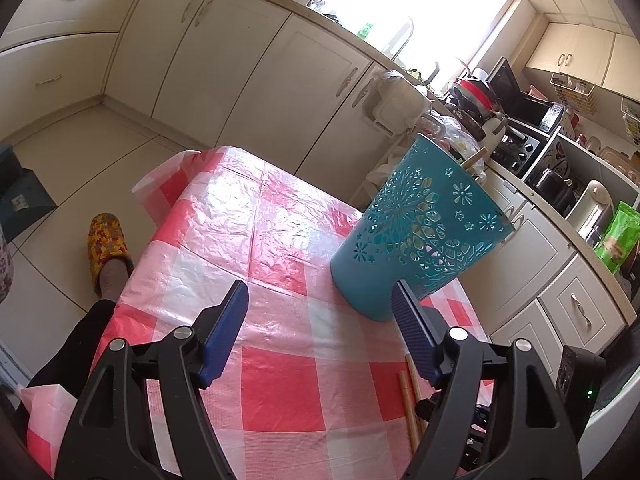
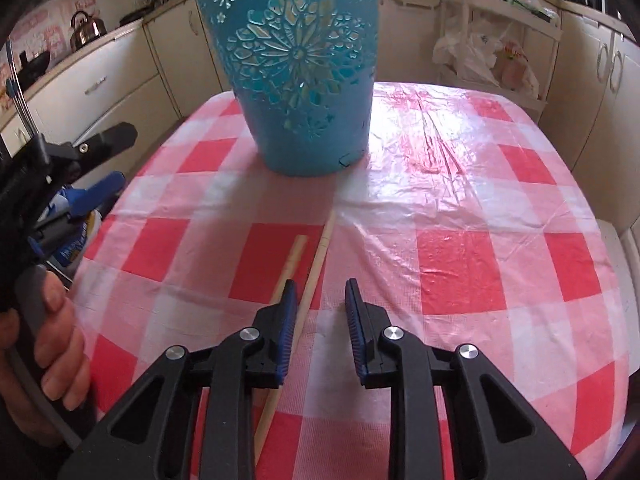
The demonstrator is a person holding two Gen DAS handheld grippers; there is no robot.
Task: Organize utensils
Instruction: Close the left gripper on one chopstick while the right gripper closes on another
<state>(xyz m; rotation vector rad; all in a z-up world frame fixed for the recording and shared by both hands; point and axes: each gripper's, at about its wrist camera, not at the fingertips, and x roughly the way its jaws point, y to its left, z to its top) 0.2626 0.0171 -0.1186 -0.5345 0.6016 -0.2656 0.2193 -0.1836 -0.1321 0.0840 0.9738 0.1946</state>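
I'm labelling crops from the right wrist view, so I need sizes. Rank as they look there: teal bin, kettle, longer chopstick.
1. Teal bin, by far the largest.
2. Longer chopstick: thin but long.
3. Kettle: tiny, though that is because it is far off.

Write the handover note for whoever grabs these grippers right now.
Left gripper: open, empty, beside the teal holder.
Right gripper: open, low over the table, one chopstick between its fingers, not gripped.
Second chopstick lies just left of it.
Done: at least one wooden utensil already stands in the holder.
Left: both chopsticks into the holder.
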